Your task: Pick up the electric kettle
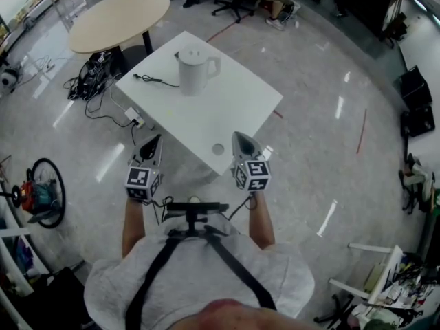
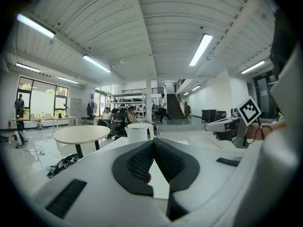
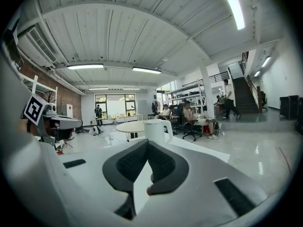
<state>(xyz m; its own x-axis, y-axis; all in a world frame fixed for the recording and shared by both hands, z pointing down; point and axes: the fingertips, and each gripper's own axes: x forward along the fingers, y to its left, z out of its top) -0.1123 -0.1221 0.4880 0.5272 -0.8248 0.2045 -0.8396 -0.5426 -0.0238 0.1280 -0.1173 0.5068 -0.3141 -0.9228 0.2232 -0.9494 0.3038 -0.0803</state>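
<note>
Electric kettle (image 1: 196, 71) is judged rigid, slick, light unless filled, best taken by its handle (image 1: 214, 65); left gripper (image 1: 152, 143) and right gripper (image 1: 240, 141) are pressed together, empty

It's a big open-plan lab-office: shiny grey floor (image 1: 323, 150), ribbed white ceiling (image 2: 156, 13) with strip lights (image 2: 201, 48), a staircase (image 3: 246, 96) at far right, seated people (image 2: 111, 119) mid-frame, a tangle of cables (image 1: 93, 73) upper left.
</note>
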